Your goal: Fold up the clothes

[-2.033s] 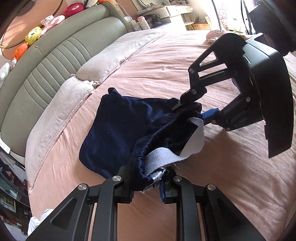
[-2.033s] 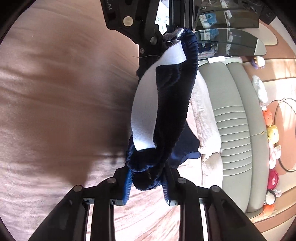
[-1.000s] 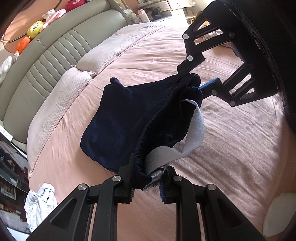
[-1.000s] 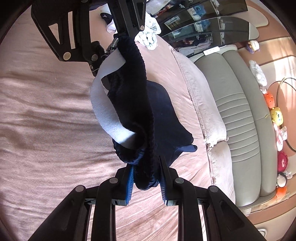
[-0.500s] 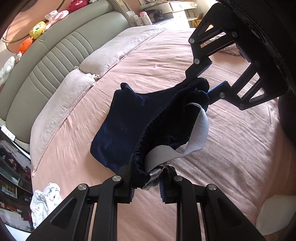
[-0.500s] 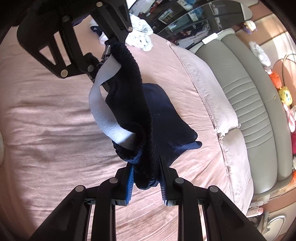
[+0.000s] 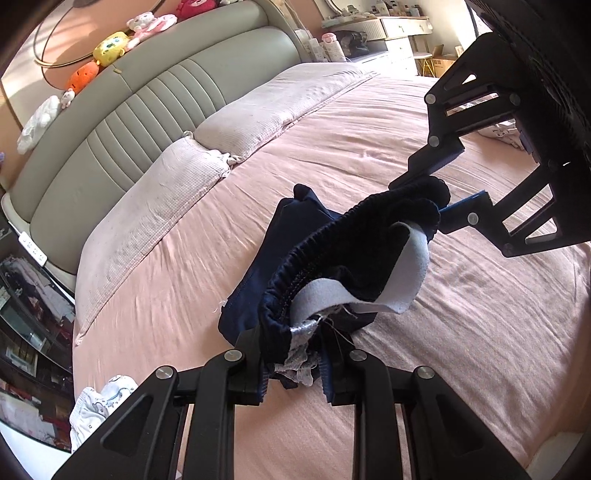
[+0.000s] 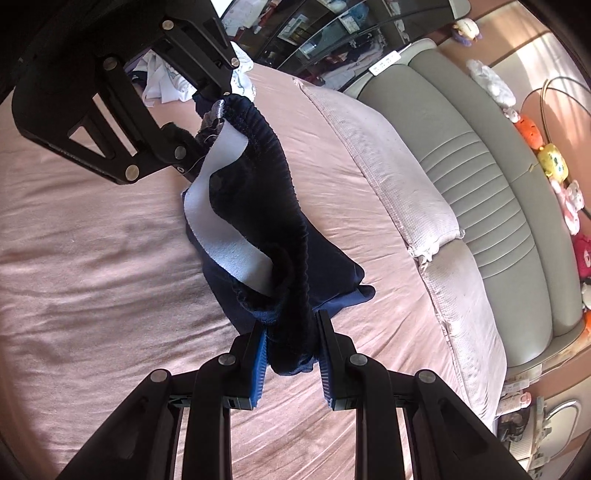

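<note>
A navy garment [image 7: 295, 236] with a ribbed elastic waistband and a white inner strip [image 7: 402, 280] is stretched between my two grippers above the pink bed [image 7: 369, 147]. My left gripper [image 7: 295, 369] is shut on one end of the waistband, where frayed lace pokes out. My right gripper [image 7: 437, 208] is shut on the other end, up to the right. In the right wrist view the right gripper [image 8: 291, 354] clamps the bunched waistband with its blue pads [image 8: 260, 365], and the left gripper [image 8: 212, 118] holds the far end. The garment's lower part [image 8: 332, 273] still lies on the bed.
Two pale pillows [image 7: 229, 140] lie along a grey padded headboard [image 7: 147, 110] topped with plush toys [image 7: 110, 42]. White clothes [image 7: 99, 406] are heaped at the bed's edge by dark glass shelves [image 8: 314, 33]. A white dresser [image 7: 391, 33] stands beyond the bed.
Both grippers have risen with the waistband, lifting more of the navy garment off the bed. The right gripper has rolled, so the bed and headboard look turned in its view.
</note>
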